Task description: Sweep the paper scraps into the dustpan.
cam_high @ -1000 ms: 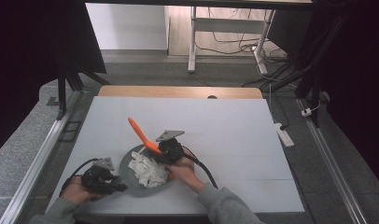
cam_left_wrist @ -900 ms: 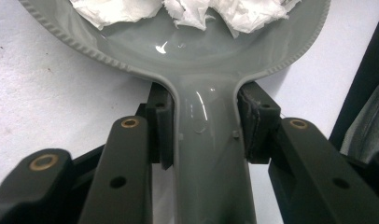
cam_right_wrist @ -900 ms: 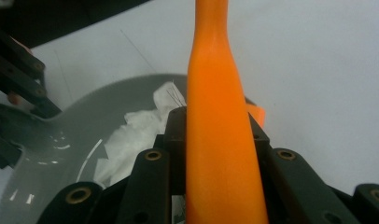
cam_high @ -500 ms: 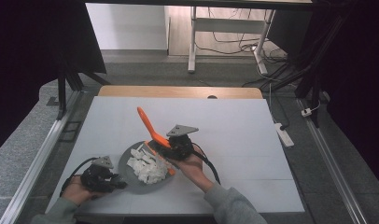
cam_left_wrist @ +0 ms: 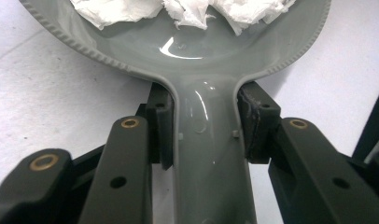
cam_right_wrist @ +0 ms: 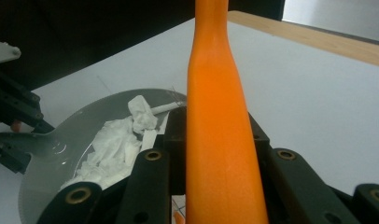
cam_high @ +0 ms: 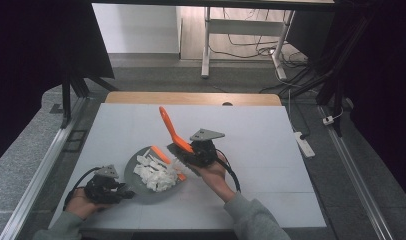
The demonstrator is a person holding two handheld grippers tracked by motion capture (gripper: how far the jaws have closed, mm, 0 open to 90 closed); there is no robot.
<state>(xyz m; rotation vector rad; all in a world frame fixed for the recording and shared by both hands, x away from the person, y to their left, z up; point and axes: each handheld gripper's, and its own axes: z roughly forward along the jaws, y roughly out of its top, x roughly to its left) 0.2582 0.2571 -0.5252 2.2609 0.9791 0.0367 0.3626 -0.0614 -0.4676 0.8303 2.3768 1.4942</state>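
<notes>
- The left gripper [cam_high: 107, 187], in the person's left hand at the near left of the white table [cam_high: 271, 150], is clamping its fingers [cam_left_wrist: 255, 123] shut on the flat handle [cam_left_wrist: 208, 154] of a shallow grey plastic pan [cam_high: 141, 187] with a ribbed rim; one finger is pressing on each side of the handle.
- The grey pan is lying on the table just in front of the person, between the two grippers, its bowl pointing away from the left gripper.
- A heap of torn white paper scraps [cam_high: 156, 172] is sitting in the pan's bowl, with a small orange strip [cam_high: 161, 155] lying at the heap's far edge.
- The right gripper [cam_high: 201, 150], in the person's right hand, is hovering at the pan's right edge, its fingers [cam_right_wrist: 150, 186] closed on the lower shaft of an orange plastic spatula-like tool [cam_high: 172, 131].
- The orange tool's handle is slanting up and away toward the table's far left; its dark flat blade [cam_high: 183, 160] is reaching toward the pan's right rim, and whether it is touching the scraps cannot be told.
- A grey three-cornered plate [cam_high: 207, 134] is riding on top of the right gripper.
</notes>
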